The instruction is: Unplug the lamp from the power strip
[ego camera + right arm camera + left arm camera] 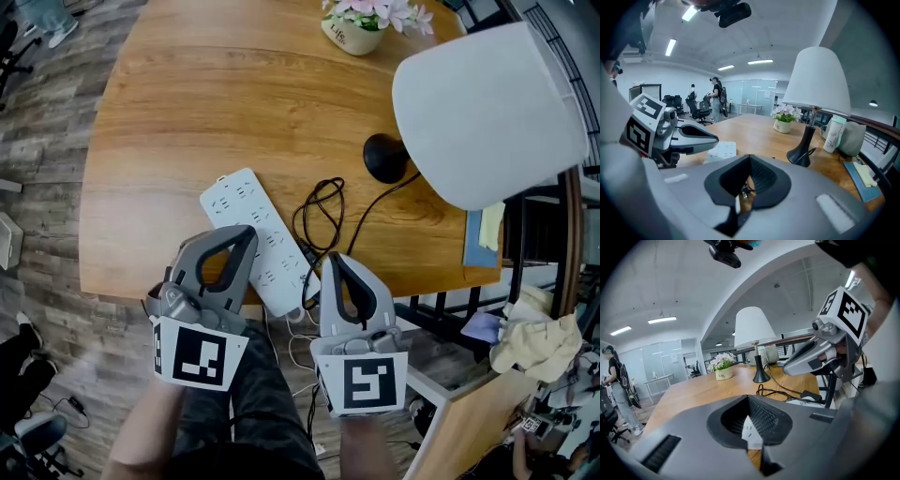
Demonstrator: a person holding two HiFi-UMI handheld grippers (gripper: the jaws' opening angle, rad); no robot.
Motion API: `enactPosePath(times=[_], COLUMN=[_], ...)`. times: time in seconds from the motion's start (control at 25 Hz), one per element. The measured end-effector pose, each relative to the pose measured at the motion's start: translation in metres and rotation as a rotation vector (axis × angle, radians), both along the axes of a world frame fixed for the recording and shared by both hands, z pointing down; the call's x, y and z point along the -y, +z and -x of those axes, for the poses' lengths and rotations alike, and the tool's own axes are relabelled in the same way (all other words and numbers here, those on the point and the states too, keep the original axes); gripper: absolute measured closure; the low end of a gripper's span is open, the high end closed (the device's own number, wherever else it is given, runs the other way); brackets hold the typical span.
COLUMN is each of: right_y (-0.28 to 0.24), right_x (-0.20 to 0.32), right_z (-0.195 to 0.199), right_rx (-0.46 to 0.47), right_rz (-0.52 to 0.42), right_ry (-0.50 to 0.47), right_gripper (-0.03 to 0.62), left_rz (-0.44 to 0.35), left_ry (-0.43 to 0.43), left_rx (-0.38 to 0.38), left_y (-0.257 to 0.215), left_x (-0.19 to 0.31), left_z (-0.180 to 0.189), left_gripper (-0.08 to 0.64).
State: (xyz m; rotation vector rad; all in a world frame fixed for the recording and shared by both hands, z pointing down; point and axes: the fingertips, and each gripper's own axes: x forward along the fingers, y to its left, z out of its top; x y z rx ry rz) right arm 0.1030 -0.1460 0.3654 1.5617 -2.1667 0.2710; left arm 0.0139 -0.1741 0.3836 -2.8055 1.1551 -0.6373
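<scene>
Right tool [331,259] shut, flat white rectangular power strip [246,211]

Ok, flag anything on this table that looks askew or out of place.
The power strip lies diagonally on the table, its near end apparently poking past the front edge. Beside it the black cord sits in a loose tangle. Nothing looks spilled or damaged.
</scene>
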Motion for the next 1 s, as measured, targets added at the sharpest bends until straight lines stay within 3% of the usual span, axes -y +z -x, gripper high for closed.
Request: enactPosePath(times=[0.24, 0.48, 0.72, 1.0], right_y=[-0.015, -0.038, -0.065, -0.094], right_x=[-0.003, -0.002, -0.004, -0.007], right_z=[0.009, 0.011, 0.019, 0.023], right_rx=[0.076, 0.097, 0.117, 0.131], right_rz=[-0.049, -0.096, -0.140, -0.176], right_ry=[-0.022, -0.028, -0.062, -0.071], right_gripper=[0.584, 0.584, 0.584, 0.584], left_rz=[-0.023, 0.017, -0.026, -0.011], left_ry=[-0.001, -0.053, -0.063, -0.109], left_rx=[-0.042, -0.183, -0.187, -0.282], left_y=[-0.019, -0.040, -0.070, -0.100], left_x=[-0.008, -0.002, -0.002, -0.001], left_z=[0.003, 0.019, 0.031, 0.050], left_gripper=[0.565, 0.565, 0.565, 0.565])
